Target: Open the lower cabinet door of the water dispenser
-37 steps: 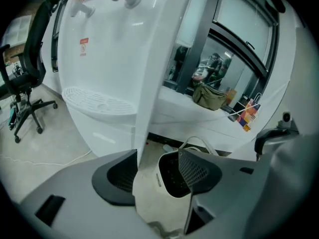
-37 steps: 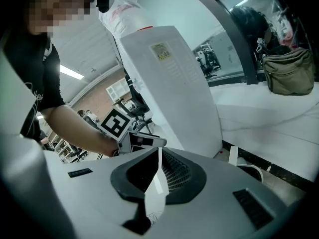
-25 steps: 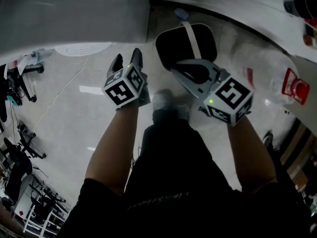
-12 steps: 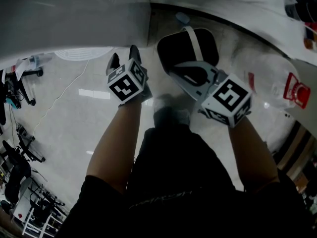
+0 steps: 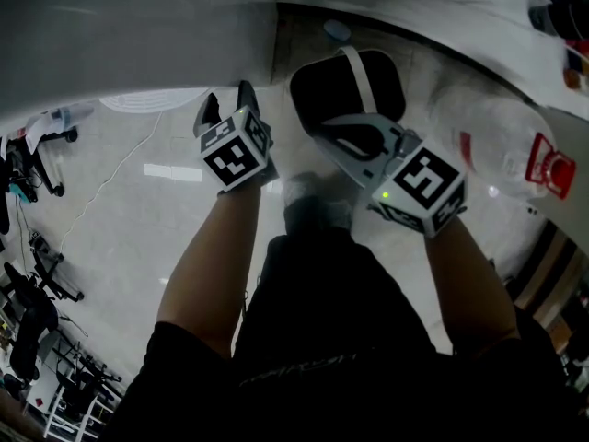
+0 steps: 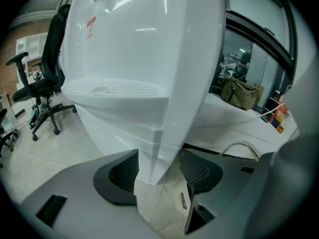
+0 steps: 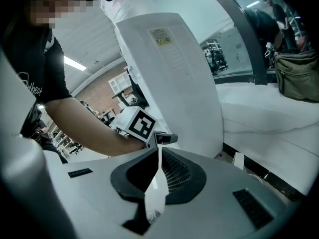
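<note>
The white water dispenser [image 5: 138,35] fills the upper left of the head view. My left gripper [image 5: 225,99] points at its base. In the left gripper view the dispenser [image 6: 139,49] stands close ahead, its drip tray [image 6: 114,89] above the lower cabinet's corner edge [image 6: 157,148]. That edge shows between the jaws of my left gripper [image 6: 157,168], which stand open on either side of it; I cannot tell whether they touch it. My right gripper [image 5: 317,127] hangs to the right, apart from the dispenser. Its jaws [image 7: 158,176] are shut with only a thin gap and nothing between them.
A black object with a white strap [image 5: 345,76] lies on the floor just beyond the right gripper. A large clear water bottle with a red label [image 5: 497,141] lies at the right. An office chair [image 6: 42,83] stands left of the dispenser, a white ledge [image 7: 269,118] behind.
My left gripper has edged forward toward the dispenser's base. The right gripper has hardly moved.
</note>
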Available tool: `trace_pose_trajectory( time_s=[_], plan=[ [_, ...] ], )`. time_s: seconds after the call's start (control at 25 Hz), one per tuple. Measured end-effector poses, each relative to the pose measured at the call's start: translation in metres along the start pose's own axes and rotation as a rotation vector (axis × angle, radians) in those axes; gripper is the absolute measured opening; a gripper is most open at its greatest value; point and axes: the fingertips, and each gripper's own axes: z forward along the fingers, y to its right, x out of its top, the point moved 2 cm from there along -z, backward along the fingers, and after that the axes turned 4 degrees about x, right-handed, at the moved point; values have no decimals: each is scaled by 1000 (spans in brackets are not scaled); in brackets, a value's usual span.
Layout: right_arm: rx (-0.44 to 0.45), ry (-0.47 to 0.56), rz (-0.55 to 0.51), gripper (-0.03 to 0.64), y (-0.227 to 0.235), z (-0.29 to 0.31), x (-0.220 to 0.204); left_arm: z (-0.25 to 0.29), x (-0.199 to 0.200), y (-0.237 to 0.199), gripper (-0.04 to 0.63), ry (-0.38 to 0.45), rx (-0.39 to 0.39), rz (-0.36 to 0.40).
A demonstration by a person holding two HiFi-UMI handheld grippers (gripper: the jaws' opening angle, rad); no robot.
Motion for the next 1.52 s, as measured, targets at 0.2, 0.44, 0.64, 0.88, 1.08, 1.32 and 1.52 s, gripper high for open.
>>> trace_pose_trajectory(
  time_s=[0.2,0.44,0.64,0.88,1.08,1.32,1.52],
  plan=[
    [-2,1,3,14,0,-1,-1,-1,1,3,225,8,-8,54],
    [-17,-9,6,14,2,-3,-4,0,0,2,211,-1,-9,74],
    [-17,-23,8,14,-1,-7,-8,-1,-1,3,209,-5,-16,76],
    [-22,-29,16,14,-3,-11,-12,-2,0,4,207,-22,-21,81],
    [-12,-38,29,14,-8,-15,-17,-4,-2,2,204,-33,-27,80],
    [-12,-40,28,14,-11,-19,-16,-11,-11,-1,185,-55,-21,67],
    [7,-43,31,14,-18,-17,-18,-18,-19,-9,176,-62,-19,86]
  ],
)
